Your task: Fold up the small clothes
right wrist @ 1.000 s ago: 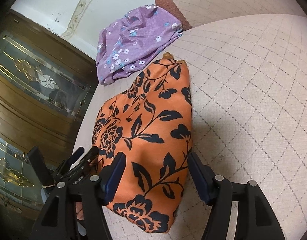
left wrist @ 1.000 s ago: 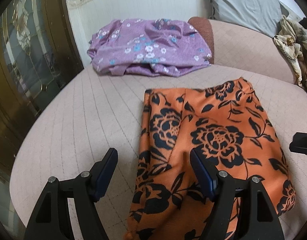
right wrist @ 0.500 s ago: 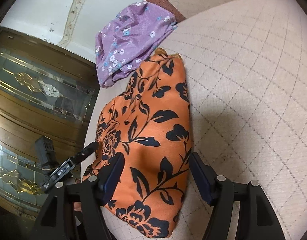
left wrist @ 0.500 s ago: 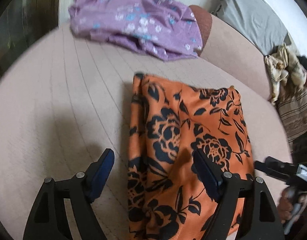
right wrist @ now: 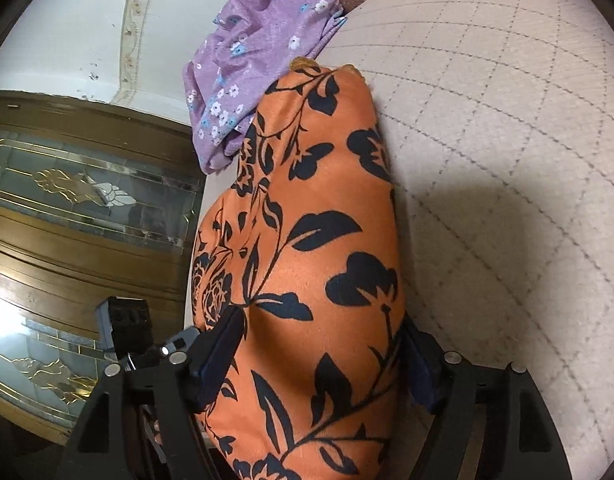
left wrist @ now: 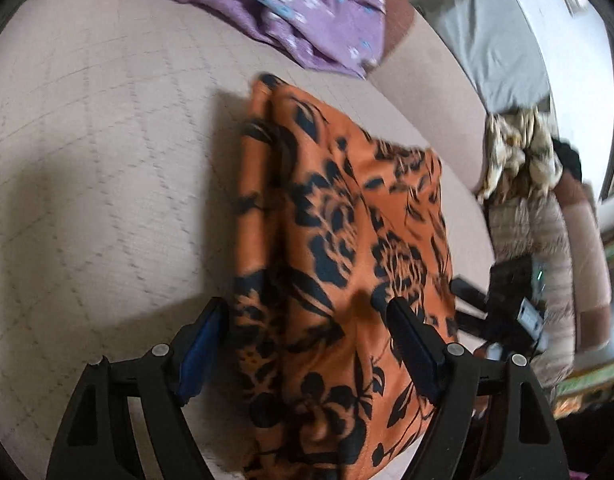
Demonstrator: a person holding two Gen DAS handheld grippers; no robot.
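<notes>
An orange garment with black flowers (left wrist: 339, 248) lies folded on the quilted beige sofa seat (left wrist: 87, 180). My left gripper (left wrist: 307, 340) is open, low over the garment's near left edge, with cloth between its fingers. In the right wrist view the same garment (right wrist: 315, 248) fills the middle. My right gripper (right wrist: 323, 356) is open and straddles its near end, the cloth bulging up between the fingers. The right gripper also shows in the left wrist view (left wrist: 503, 304), at the garment's right side.
A purple flowered garment (left wrist: 275, 4) lies at the back of the seat (right wrist: 251, 68). A grey cushion (left wrist: 495, 44) and a patterned cloth heap (left wrist: 519, 152) sit at the right. A wood and glass cabinet (right wrist: 79, 216) stands beyond the seat's left edge.
Both grippers have moved in closer and lower over the orange garment. The left view has swung right and tilted. The garment now fills the space between the right fingers.
</notes>
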